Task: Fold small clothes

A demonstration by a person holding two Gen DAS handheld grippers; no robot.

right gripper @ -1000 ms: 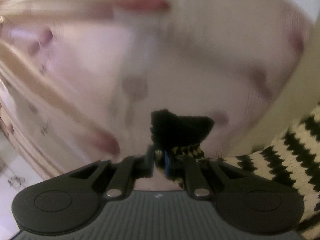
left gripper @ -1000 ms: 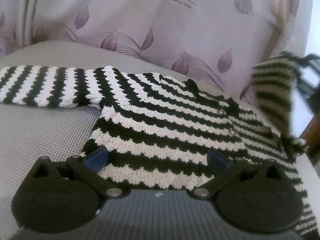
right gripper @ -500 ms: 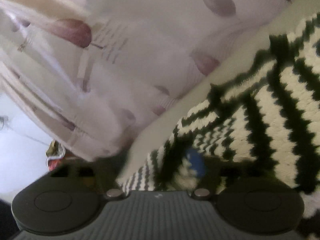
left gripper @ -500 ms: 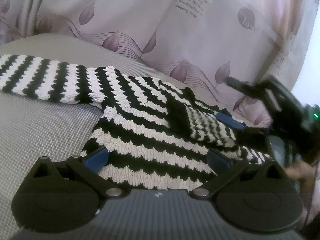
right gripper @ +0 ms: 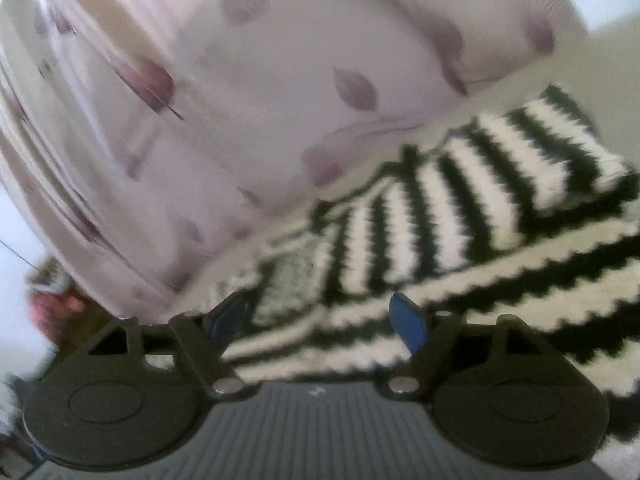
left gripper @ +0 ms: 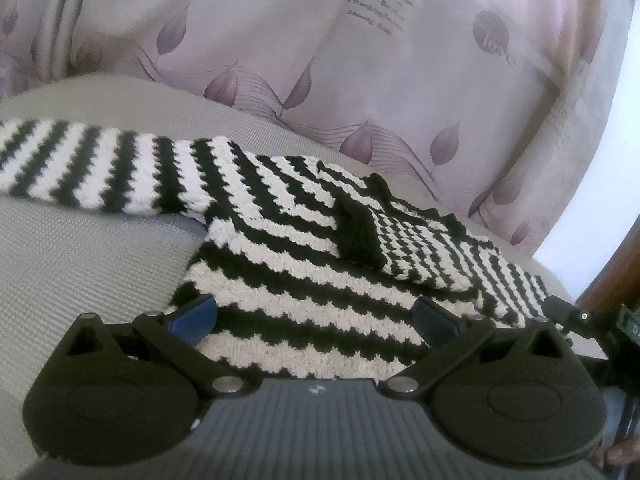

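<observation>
A small knitted sweater point(left gripper: 280, 264) in black and white zigzag stripes lies flat on a grey ribbed surface point(left gripper: 80, 264), its hem toward the near edge and its neck toward the far side. One sleeve point(left gripper: 80, 168) stretches out flat to the left, well away from the body of the garment. The other sleeve point(left gripper: 416, 248) is folded inward and rests on the chest, its black cuff point(left gripper: 358, 236) pointing toward the middle of the sweater; the right wrist view shows the same folded sleeve point(right gripper: 500, 184) lying across the body, though that picture is smeared and the finer knit cannot be made out. Behind the surface, on the far side, hangs a pale pink curtain point(left gripper: 360, 80) printed with mauve leaves and some dark lettering near the top. The left gripper point(left gripper: 316, 316) sits low over the hem with its jaws spread wide, one blue pad point(left gripper: 192, 316) at the left corner of the hem and the other near the right side, the fabric lying between them unpinched. The right gripper point(right gripper: 320, 316) has its jaws apart as well, having just been opening, and nothing is clamped between the blue pads point(right gripper: 408, 320); the striped knit lies beyond and beneath them. At the right edge of the left wrist view a dark part of the right gripper point(left gripper: 576, 316) shows just beside the sweater's right side, with what appears to be a bit of a hand point(left gripper: 616, 450) at the near right corner.
</observation>
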